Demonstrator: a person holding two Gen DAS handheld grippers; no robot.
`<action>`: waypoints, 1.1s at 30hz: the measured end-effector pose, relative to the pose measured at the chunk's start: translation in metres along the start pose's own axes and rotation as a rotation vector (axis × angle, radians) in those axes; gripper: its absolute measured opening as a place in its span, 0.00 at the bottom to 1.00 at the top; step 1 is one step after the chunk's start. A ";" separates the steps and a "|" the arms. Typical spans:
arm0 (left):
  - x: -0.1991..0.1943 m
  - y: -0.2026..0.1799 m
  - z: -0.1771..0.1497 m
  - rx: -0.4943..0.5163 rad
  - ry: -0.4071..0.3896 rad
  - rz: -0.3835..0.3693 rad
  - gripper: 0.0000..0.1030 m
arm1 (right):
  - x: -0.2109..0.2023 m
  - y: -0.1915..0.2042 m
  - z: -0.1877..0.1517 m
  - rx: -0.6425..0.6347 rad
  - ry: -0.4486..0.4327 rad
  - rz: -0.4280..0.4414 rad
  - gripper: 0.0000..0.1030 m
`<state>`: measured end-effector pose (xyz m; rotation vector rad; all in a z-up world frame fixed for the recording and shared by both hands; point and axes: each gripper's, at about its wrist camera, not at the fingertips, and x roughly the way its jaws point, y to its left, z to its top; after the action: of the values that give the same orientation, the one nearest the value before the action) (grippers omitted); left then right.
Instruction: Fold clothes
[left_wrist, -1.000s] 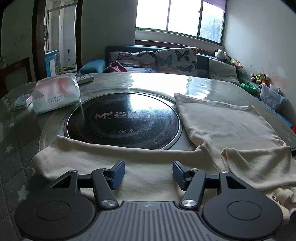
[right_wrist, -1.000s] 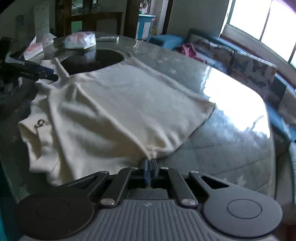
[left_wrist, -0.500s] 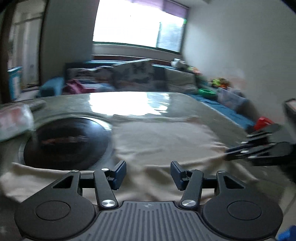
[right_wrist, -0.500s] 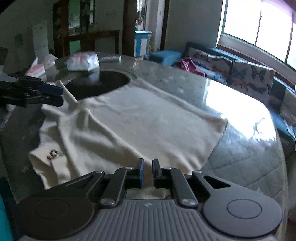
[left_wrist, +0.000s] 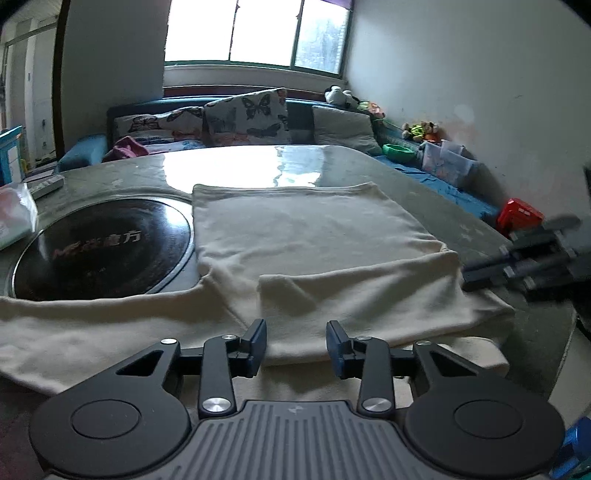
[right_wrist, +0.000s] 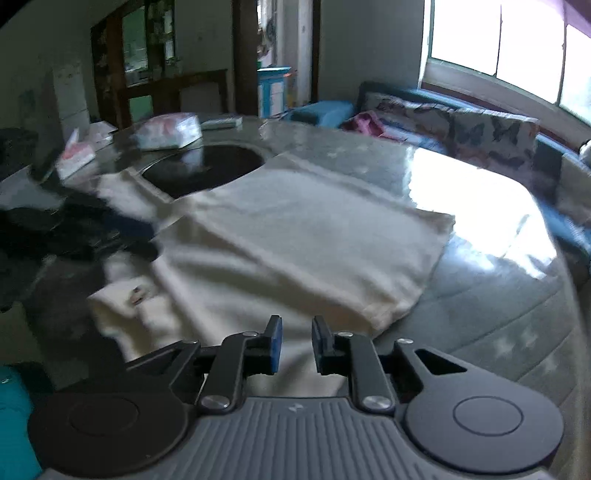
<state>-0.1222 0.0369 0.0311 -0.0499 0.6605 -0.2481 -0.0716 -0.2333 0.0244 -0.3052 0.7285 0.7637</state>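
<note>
The jaws of the left gripper (left_wrist: 296, 343) stand wide apart and hold nothing; between them only the cream garment (left_wrist: 314, 240) is seen, lying under the blue fingertips (left_wrist: 258, 341). The jaws of the right gripper (right_wrist: 294, 345) are narrower but also parted and empty, above the near edge of the same garment (right_wrist: 295, 236). The garment lies spread flat on the round table (left_wrist: 424, 192), with one sleeve folded over the body on the right side and the other sleeve stretched out to the left along the near edge. Just beside the garment, the black round cooktop (left_wrist: 99, 251) is set in the middle of the table, and the sleeve touches its rim. In the left wrist view the right gripper (left_wrist: 517, 266) appears blurred at the right border, near the folded edge. Farther on the table lie a tissue pack (right_wrist: 168, 131) and a remote control (left_wrist: 46, 184). Behind the table there is a sofa with butterfly cushions (left_wrist: 245, 118) under the window.
</note>
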 end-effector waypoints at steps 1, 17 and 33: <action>0.000 0.001 -0.001 -0.002 0.003 0.002 0.37 | 0.000 0.003 -0.005 -0.003 0.006 -0.001 0.17; -0.001 -0.016 0.011 0.003 -0.027 -0.034 0.37 | 0.034 -0.054 0.036 0.081 -0.022 -0.099 0.18; -0.021 -0.001 -0.011 -0.053 -0.014 -0.003 0.37 | 0.029 -0.003 0.040 -0.014 -0.046 -0.020 0.22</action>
<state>-0.1454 0.0416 0.0356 -0.1037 0.6536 -0.2331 -0.0357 -0.2000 0.0331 -0.3059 0.6762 0.7545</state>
